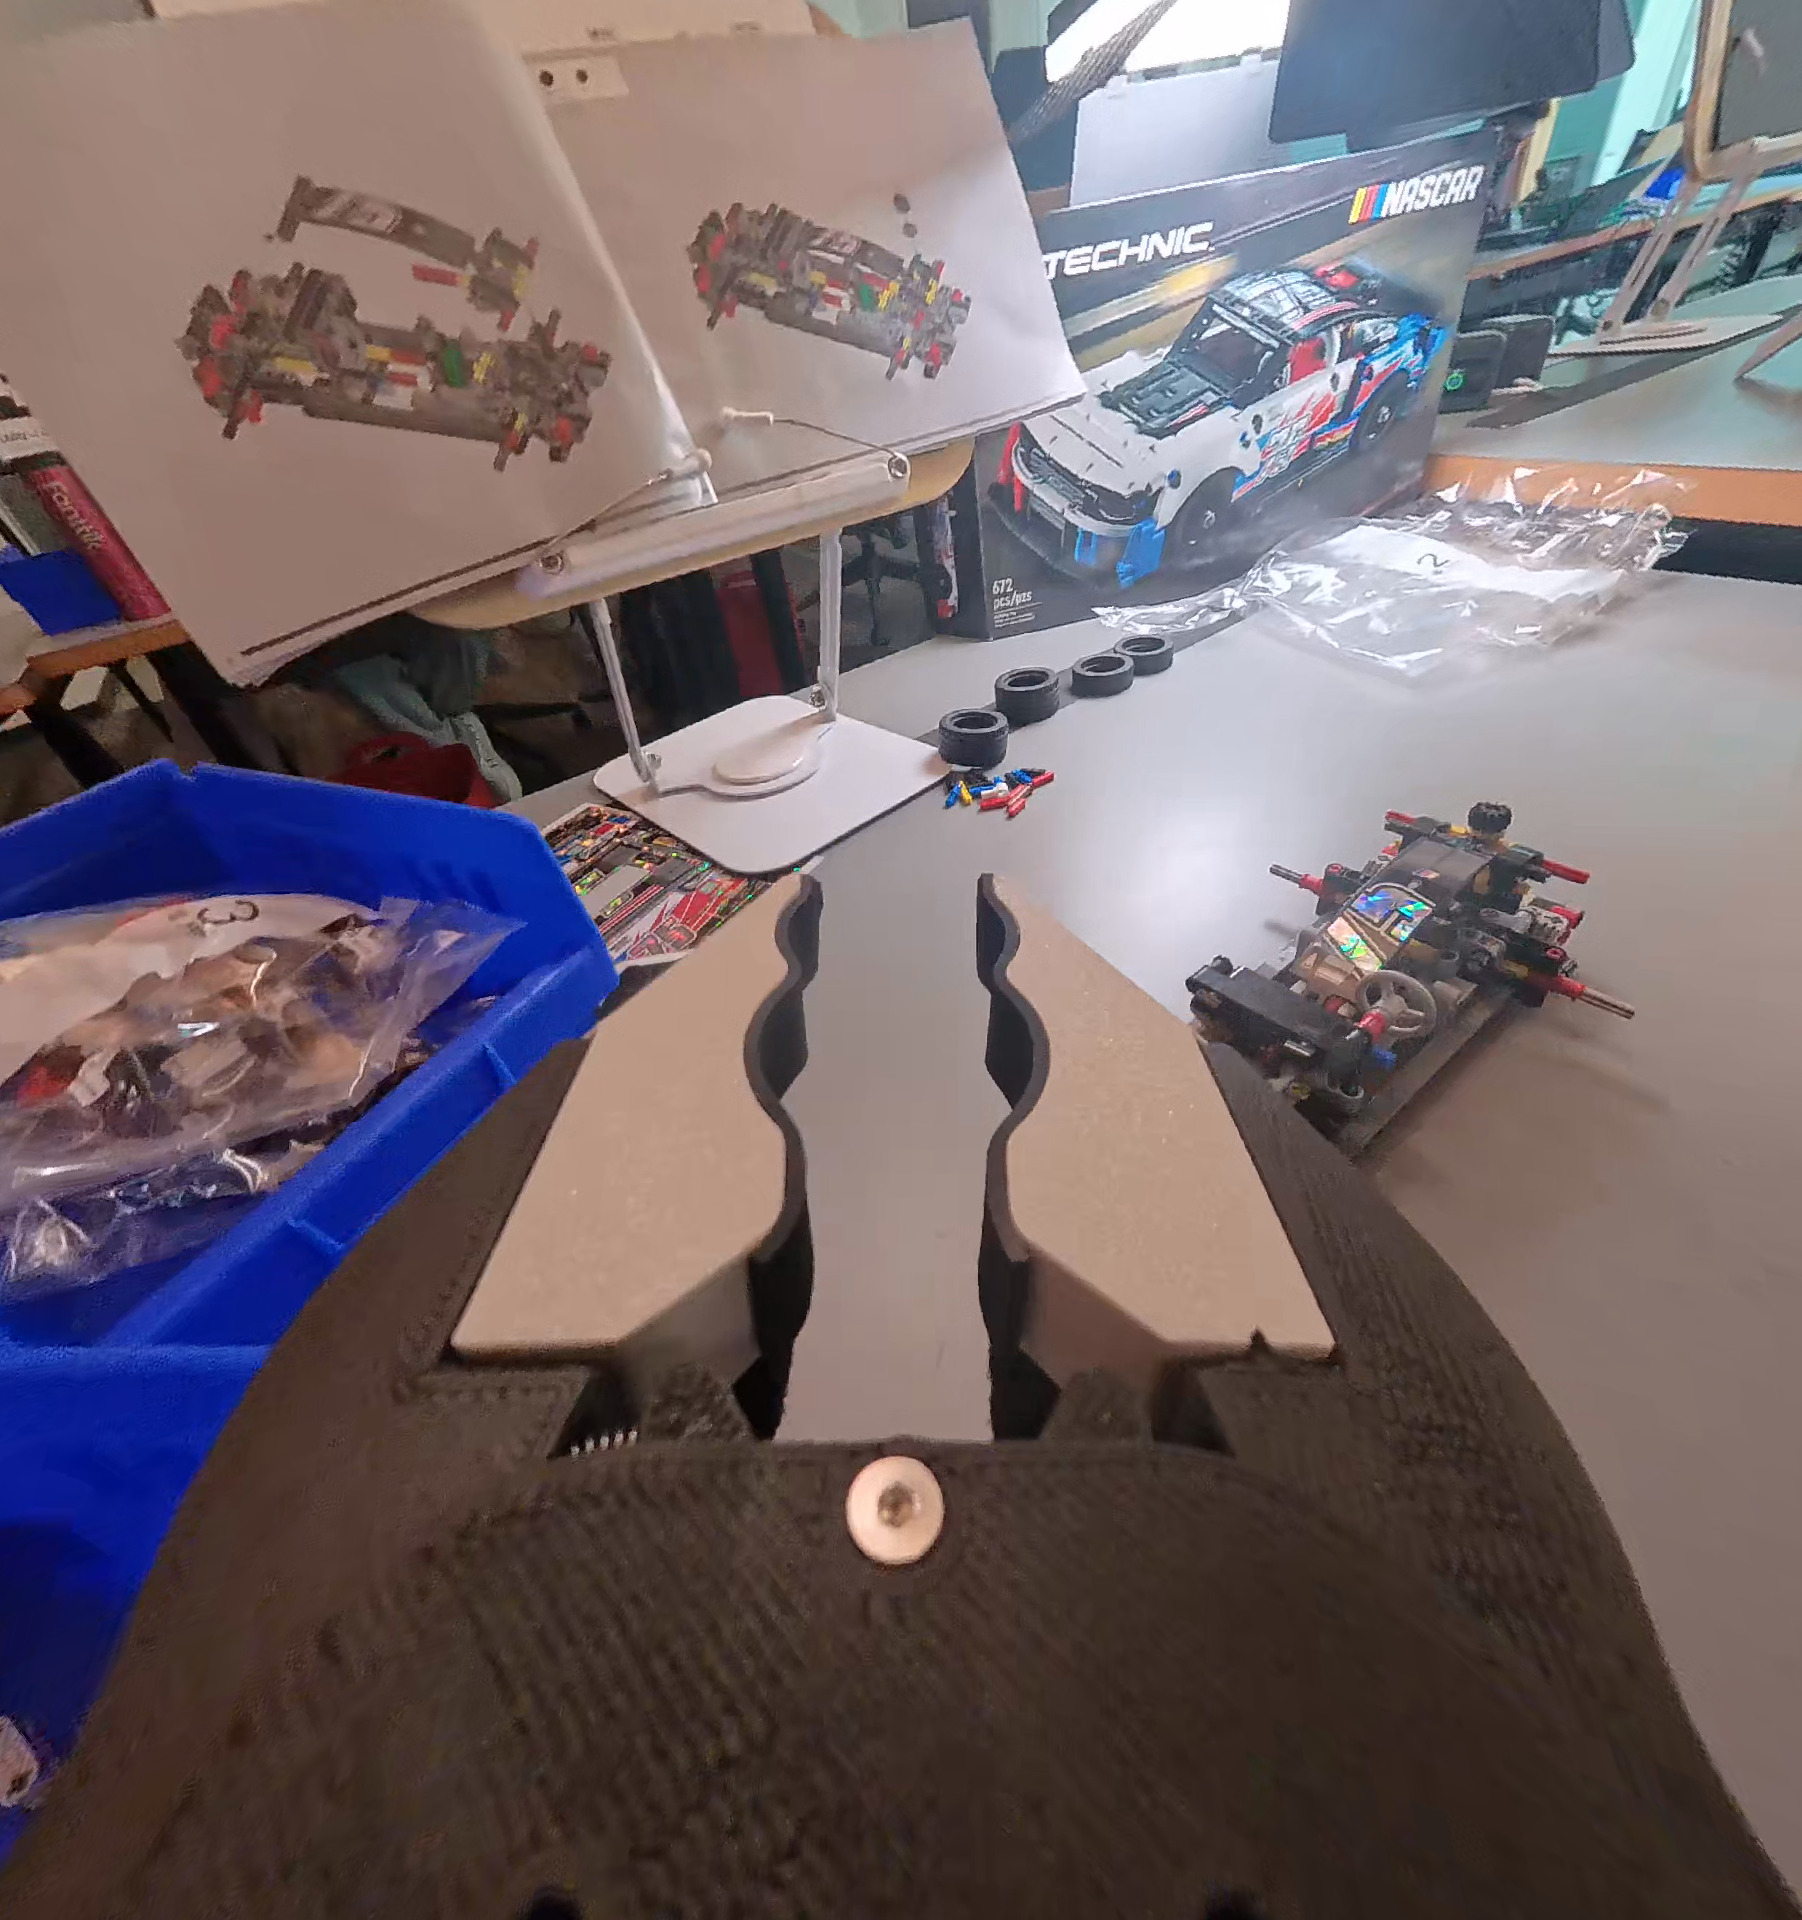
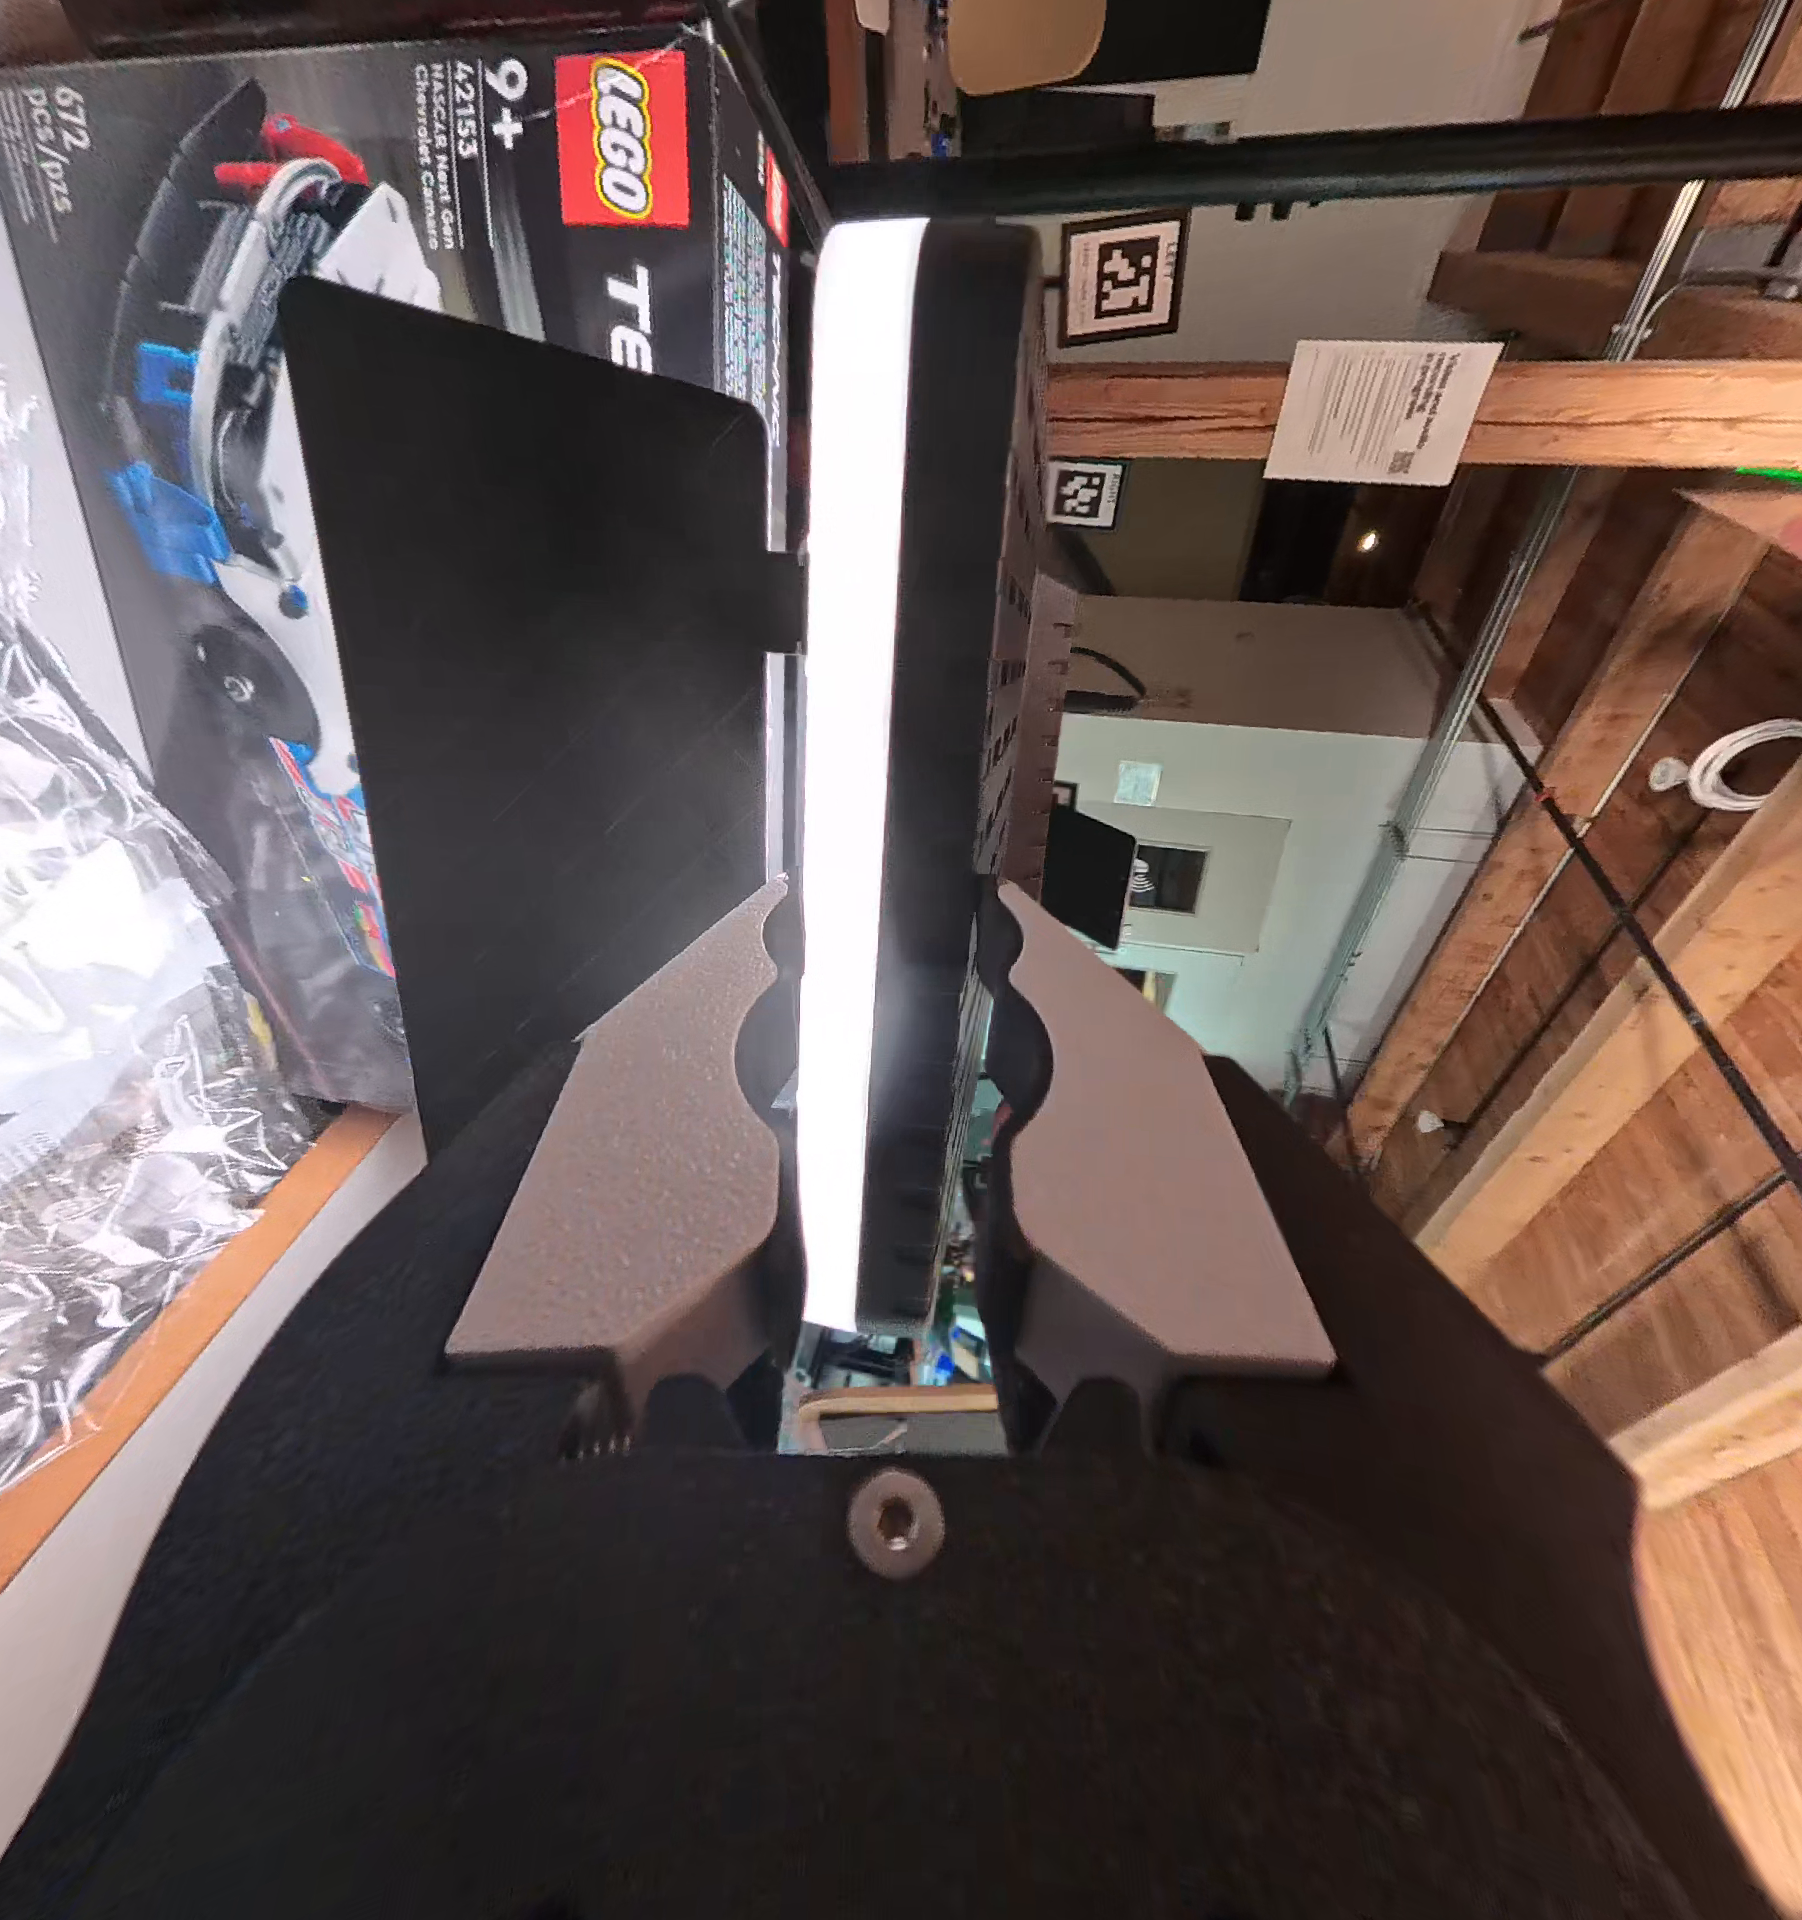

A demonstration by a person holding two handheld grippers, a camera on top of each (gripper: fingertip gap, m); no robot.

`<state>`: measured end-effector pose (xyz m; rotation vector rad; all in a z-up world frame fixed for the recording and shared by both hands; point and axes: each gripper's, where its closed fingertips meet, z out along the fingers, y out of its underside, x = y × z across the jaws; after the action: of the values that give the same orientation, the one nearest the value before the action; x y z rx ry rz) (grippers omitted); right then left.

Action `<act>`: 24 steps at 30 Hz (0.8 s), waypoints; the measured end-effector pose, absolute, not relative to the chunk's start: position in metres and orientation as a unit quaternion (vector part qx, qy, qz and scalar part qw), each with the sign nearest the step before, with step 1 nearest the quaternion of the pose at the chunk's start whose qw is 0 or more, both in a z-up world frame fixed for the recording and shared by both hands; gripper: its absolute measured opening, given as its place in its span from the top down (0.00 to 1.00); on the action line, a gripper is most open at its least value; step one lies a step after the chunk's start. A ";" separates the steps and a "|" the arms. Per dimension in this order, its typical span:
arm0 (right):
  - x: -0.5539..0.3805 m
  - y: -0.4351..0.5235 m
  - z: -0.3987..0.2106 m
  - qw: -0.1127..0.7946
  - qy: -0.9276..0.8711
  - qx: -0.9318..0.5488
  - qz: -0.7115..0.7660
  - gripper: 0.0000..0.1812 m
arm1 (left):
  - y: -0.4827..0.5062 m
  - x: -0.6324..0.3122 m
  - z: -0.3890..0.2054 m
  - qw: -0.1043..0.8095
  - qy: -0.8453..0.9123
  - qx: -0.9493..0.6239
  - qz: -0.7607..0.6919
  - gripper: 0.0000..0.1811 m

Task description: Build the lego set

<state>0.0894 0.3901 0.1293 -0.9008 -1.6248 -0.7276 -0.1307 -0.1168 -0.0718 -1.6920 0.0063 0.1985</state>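
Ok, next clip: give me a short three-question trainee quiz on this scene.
1. True or false: the left gripper holds a part.
2. How many loose black rubber tyres stand in the row on the grey table?
3. The clear plastic bag of parts lies in: A) the blue plastic bin B) the printed car box C) the half-built black car chassis.

Key: 1 false, its jaws are apart and empty; 2 four; 3 A.
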 end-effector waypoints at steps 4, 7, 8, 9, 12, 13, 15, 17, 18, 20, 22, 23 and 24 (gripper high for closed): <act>0.089 0.395 0.137 0.506 -0.700 -0.400 -0.306 0.82 | -0.119 -0.131 -0.080 0.655 -0.004 -0.753 0.071 0.84; 0.083 0.400 0.155 0.492 -0.705 -0.421 -0.290 0.82 | -0.117 -0.132 -0.085 0.647 0.002 -0.760 0.069 0.84; 0.081 0.403 0.165 0.491 -0.703 -0.431 -0.281 0.83 | -0.116 -0.132 -0.086 0.644 0.003 -0.762 0.070 0.84; 0.079 0.405 0.175 0.489 -0.701 -0.440 -0.274 0.83 | -0.114 -0.132 -0.088 0.643 0.004 -0.763 0.069 0.84; 0.073 0.411 0.200 0.477 -0.704 -0.456 -0.261 0.83 | -0.107 -0.132 -0.092 0.640 0.003 -0.767 0.057 0.85; 0.070 0.414 0.209 0.471 -0.705 -0.463 -0.258 0.83 | -0.104 -0.131 -0.095 0.637 0.003 -0.769 0.053 0.85; 0.063 0.420 0.229 0.460 -0.703 -0.484 -0.246 0.83 | -0.098 -0.130 -0.098 0.633 0.004 -0.773 0.046 0.85; 0.055 0.426 0.250 0.447 -0.699 -0.508 -0.231 0.83 | -0.094 -0.127 -0.098 0.631 0.008 -0.775 0.041 0.85; 0.050 0.428 0.260 0.442 -0.695 -0.520 -0.227 0.83 | -0.092 -0.125 -0.098 0.630 0.010 -0.776 0.040 0.85; 0.038 0.431 0.276 0.425 -0.690 -0.542 -0.221 0.83 | -0.088 -0.124 -0.101 0.624 0.013 -0.780 0.040 0.85; 0.027 0.432 0.287 0.419 -0.689 -0.554 -0.206 0.83 | -0.086 -0.123 -0.103 0.619 0.013 -0.784 0.037 0.85; 0.023 0.434 0.292 0.420 -0.685 -0.560 -0.202 0.83 | -0.086 -0.122 -0.104 0.618 0.013 -0.785 0.036 0.85; 0.022 0.437 0.295 0.417 -0.685 -0.562 -0.205 0.83 | -0.086 -0.121 -0.104 0.618 0.014 -0.785 0.036 0.85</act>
<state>0.0221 0.4370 0.2955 -1.4102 -1.7183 -0.5134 -0.1214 -0.0859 -0.1038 -1.8073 0.0319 0.0825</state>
